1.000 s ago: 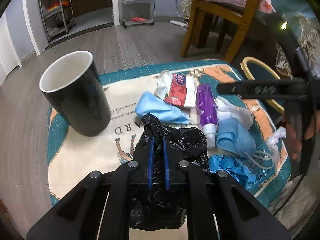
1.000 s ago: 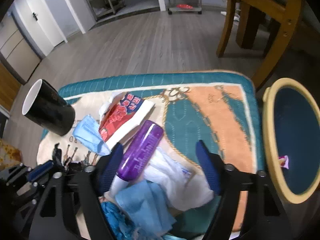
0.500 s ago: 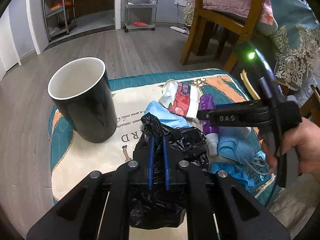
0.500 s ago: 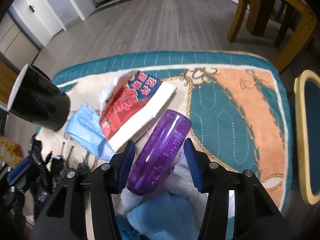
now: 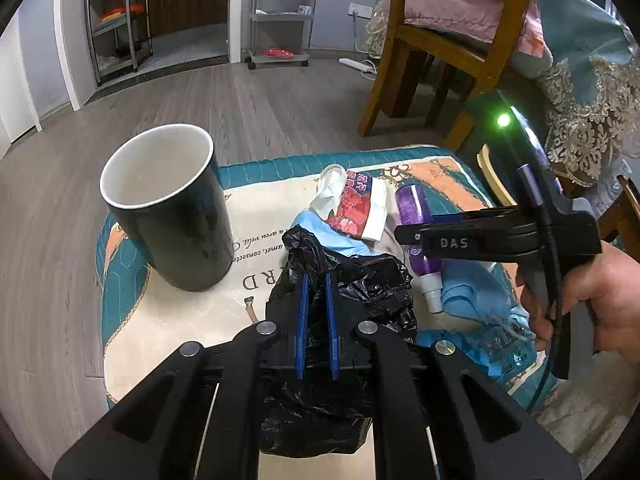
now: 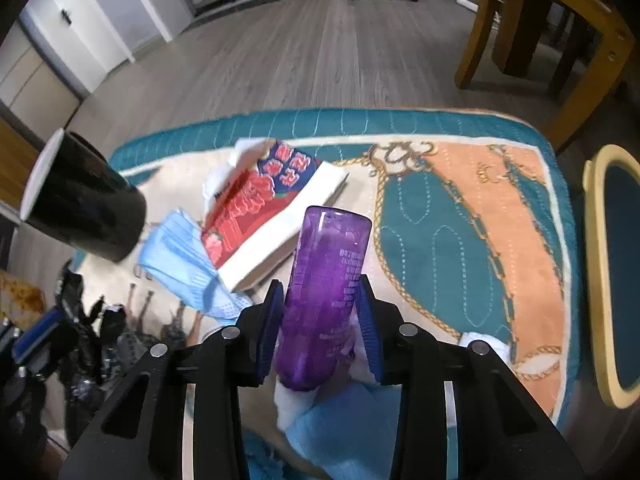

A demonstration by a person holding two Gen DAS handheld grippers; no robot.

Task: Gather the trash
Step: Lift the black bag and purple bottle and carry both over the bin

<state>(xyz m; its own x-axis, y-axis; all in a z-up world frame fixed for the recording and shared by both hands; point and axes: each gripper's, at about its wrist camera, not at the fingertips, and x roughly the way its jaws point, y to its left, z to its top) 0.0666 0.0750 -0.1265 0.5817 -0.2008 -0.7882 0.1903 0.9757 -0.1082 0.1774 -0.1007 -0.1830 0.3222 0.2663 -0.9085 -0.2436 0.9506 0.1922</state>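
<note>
My left gripper is shut on a crumpled black trash bag and holds it over the patterned mat. My right gripper has its fingers on both sides of a purple bottle that lies on the mat with its white cap toward me; the jaws are closed against its body. The bottle and right gripper also show in the left wrist view. A red and white packet, a blue face mask and blue and white tissues lie around it.
A tall black mug stands on the left of the mat, also seen in the right wrist view. A yellow-rimmed bin sits to the right of the mat. A wooden chair stands behind.
My right gripper came down over the purple bottle and narrowed from wide open until its fingers closed on the bottle. My left gripper kept its hold on the bag.
</note>
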